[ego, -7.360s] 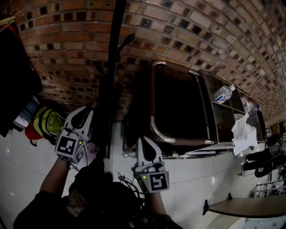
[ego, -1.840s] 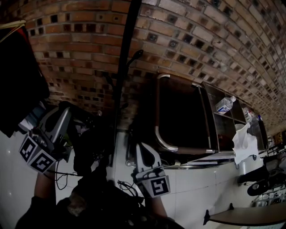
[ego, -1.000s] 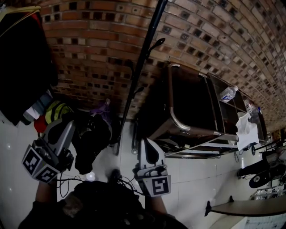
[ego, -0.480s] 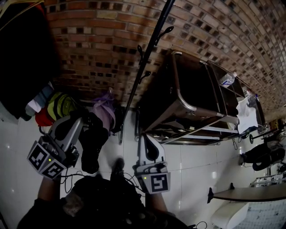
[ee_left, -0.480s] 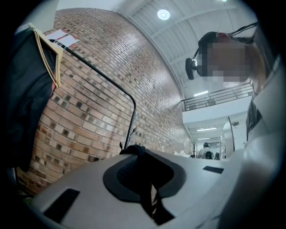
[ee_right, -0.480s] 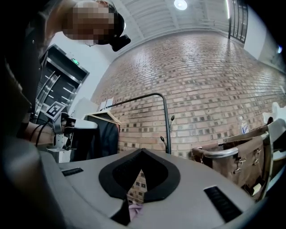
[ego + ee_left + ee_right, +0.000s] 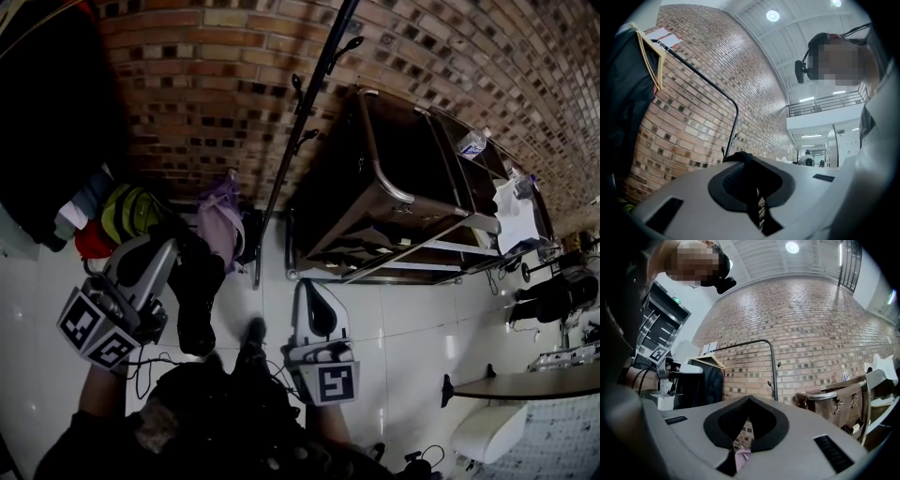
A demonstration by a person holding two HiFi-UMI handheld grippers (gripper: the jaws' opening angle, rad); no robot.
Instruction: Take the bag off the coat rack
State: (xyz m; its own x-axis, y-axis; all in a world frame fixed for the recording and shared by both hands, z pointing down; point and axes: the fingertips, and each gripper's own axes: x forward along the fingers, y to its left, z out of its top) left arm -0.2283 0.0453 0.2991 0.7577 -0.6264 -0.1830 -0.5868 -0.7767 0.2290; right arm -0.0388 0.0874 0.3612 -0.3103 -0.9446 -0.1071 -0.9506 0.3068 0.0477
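Bag strap between left fingers

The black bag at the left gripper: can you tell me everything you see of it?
The black bag looks like soft dark fabric, limp and elongated, hanging downward above the pale tiled floor. Its thin black strap is pinched between the shut jaws of the left gripper. It hangs clear of the coat rack pole, beside a purple bag.

Left gripper clamped on the strap of the bag, right gripper right of the bag, jaws together, empty
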